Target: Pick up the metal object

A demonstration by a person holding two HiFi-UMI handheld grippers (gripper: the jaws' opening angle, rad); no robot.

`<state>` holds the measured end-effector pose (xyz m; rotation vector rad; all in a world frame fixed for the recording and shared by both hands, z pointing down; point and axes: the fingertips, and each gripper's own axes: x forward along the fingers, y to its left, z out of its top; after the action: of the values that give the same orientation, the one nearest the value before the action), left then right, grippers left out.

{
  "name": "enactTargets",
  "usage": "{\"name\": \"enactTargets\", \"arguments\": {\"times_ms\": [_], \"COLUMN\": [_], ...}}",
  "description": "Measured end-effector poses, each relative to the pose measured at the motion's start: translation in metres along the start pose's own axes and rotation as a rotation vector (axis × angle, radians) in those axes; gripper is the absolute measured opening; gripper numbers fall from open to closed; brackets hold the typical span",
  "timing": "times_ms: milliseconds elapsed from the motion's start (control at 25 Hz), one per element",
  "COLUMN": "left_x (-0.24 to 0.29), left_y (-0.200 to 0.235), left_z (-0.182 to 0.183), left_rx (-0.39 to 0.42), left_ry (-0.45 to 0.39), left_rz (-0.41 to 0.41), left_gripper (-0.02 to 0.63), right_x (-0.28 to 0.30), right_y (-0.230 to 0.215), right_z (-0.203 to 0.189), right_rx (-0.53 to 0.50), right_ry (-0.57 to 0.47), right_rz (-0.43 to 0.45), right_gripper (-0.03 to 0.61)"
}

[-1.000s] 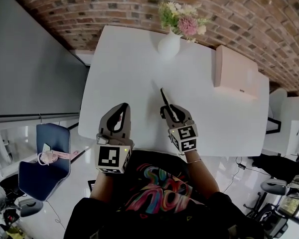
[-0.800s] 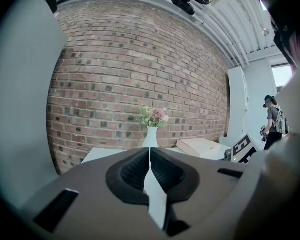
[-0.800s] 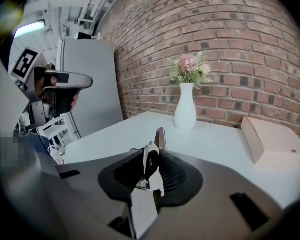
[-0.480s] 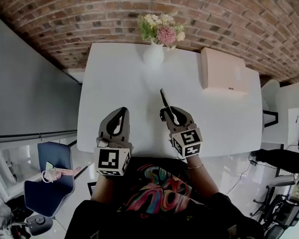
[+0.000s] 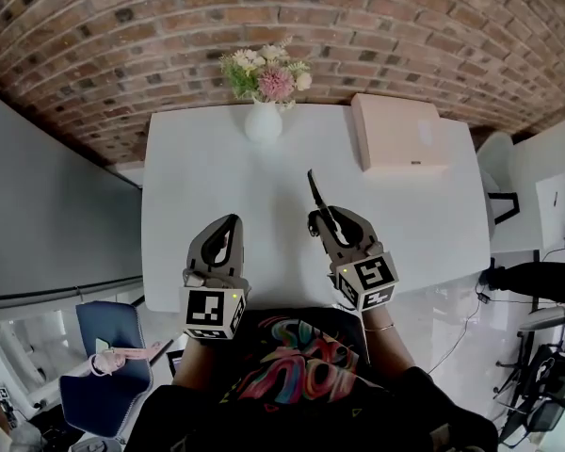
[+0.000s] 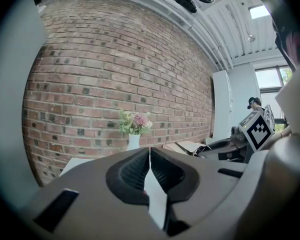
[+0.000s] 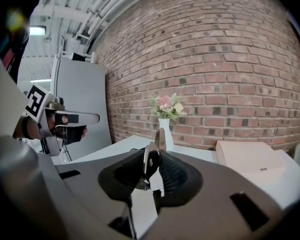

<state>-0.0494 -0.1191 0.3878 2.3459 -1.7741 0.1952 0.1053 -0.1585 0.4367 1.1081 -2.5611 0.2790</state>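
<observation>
Metal object [image 7: 160,138] is pinched in my right gripper [image 5: 319,218], fingers clamped on its lower end. The thin strip pokes out front and up, over the white surface [image 5: 198,177]. My left gripper [image 5: 228,224] has its fingers pressed together with nothing in them and hovers near the right one. Vase [image 5: 263,122] of flowers [image 5: 261,72] and a pinkish box [image 5: 395,132] sit at the far edge by the brick wall [image 5: 122,26].
</observation>
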Motion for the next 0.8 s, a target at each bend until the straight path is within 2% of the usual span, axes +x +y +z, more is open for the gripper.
{"name": "enactTargets", "arguments": {"times_ms": [200, 400, 800], "left_x": [0.007, 0.010, 0.009], "left_y": [-0.008, -0.014, -0.016], "left_z": [0.001, 0.000, 0.003], "left_rx": [0.003, 0.002, 0.004], "left_ry": [0.002, 0.005, 0.006], "left_rz": [-0.029, -0.050, -0.059], "left_gripper": [0.029, 0.029, 0.029], "right_x": [-0.024, -0.043, -0.081], "right_y": [-0.011, -0.022, -0.038], "right_z": [0.013, 0.029, 0.022], "right_rx": [0.016, 0.032, 0.100], "right_ry": [-0.017, -0.076, -0.107], "right_rz": [-0.038, -0.089, -0.167], "right_gripper": [0.104, 0.104, 0.104]}}
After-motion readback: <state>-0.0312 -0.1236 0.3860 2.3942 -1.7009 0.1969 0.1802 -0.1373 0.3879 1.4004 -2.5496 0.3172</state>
